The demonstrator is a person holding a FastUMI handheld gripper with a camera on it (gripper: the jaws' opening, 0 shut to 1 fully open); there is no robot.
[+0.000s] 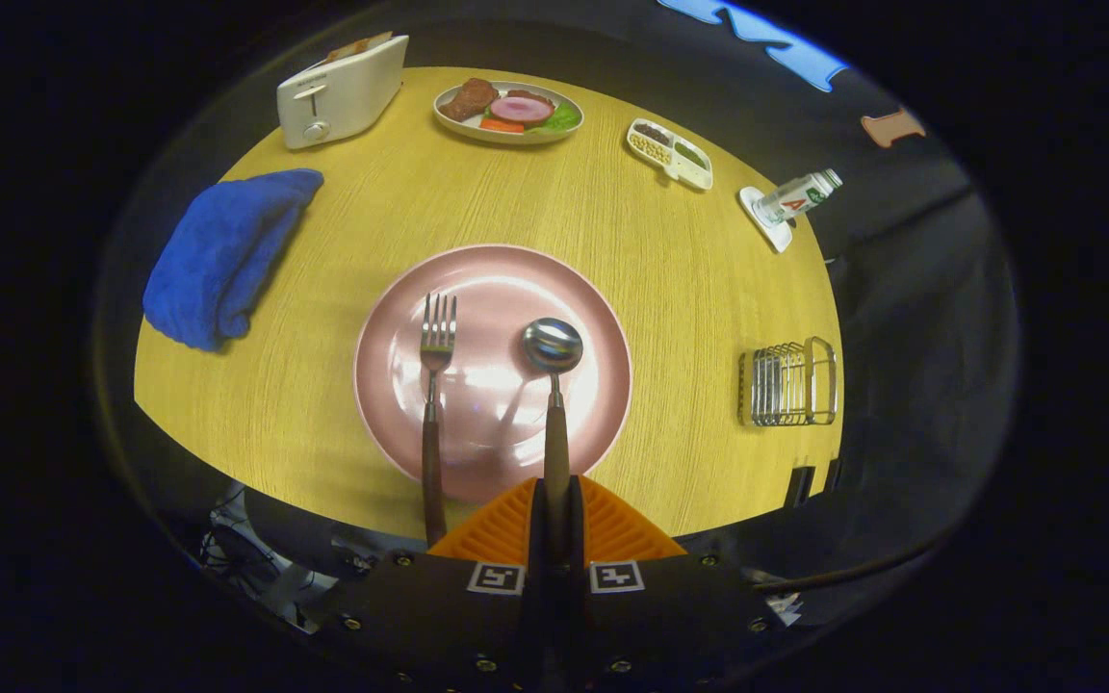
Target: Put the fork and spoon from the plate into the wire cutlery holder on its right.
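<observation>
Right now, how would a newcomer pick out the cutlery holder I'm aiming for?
Start at the pink plate in the middle of the yellow table, where the fork lies and the gripper is shut on the spoon. Look right, near the table's edge. The holder is the only bare wire rack, silvery with upright loops.

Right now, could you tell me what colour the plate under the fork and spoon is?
Pink, glossy, clearest in the gripper view: plate.
</observation>
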